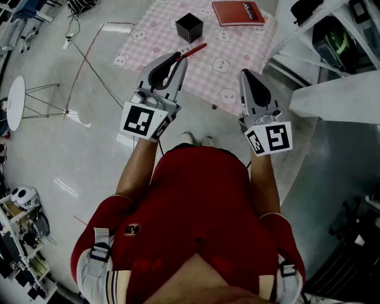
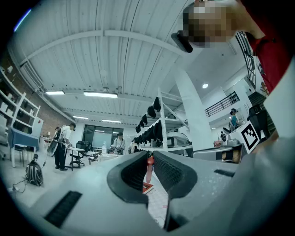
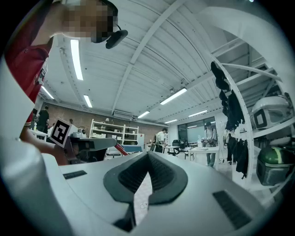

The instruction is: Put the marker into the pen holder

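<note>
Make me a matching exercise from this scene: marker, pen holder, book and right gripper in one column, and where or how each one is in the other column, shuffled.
Things:
1. marker
2. pen holder
3. book
4. right gripper

Place or state:
A. lying flat at the far edge of the pink mat
B. clamped between the jaws of the left gripper
C. jaws together, nothing held
D. black cube standing on the pink mat

Pairs: 1-B, 2-D, 3-A, 4-C
</note>
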A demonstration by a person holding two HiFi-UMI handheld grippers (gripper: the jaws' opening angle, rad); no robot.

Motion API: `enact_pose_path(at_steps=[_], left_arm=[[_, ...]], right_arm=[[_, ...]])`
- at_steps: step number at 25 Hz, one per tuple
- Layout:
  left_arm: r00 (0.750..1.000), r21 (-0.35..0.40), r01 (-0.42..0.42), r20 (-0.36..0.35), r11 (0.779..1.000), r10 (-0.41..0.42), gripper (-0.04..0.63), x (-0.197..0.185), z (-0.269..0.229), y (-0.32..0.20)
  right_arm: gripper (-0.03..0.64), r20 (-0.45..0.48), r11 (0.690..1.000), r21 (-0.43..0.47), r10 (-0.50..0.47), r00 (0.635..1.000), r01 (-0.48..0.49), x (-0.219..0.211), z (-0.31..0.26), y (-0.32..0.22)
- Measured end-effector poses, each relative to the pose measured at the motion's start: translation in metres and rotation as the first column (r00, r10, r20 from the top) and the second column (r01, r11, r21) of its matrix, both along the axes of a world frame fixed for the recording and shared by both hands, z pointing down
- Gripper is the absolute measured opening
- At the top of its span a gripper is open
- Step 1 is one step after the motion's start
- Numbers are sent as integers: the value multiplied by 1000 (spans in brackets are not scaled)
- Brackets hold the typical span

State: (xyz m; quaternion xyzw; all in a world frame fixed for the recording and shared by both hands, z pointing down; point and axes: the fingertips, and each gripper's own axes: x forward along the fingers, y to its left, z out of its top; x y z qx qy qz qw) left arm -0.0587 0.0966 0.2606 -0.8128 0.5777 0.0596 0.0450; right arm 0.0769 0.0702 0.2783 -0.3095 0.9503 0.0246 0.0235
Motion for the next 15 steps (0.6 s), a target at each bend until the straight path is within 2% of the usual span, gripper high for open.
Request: enact_pose_path(at_steps=[5, 15], left_arm=[[1000, -12, -5, -6, 1000, 5, 50, -14, 7, -3], [999, 13, -9, -43, 1000, 10, 51, -55, 8, -7]], right_arm=[[-2, 31, 1000, -19, -16, 999, 17, -13, 1, -1], [-2, 5, 999, -24, 36, 999, -36, -37, 8, 2]])
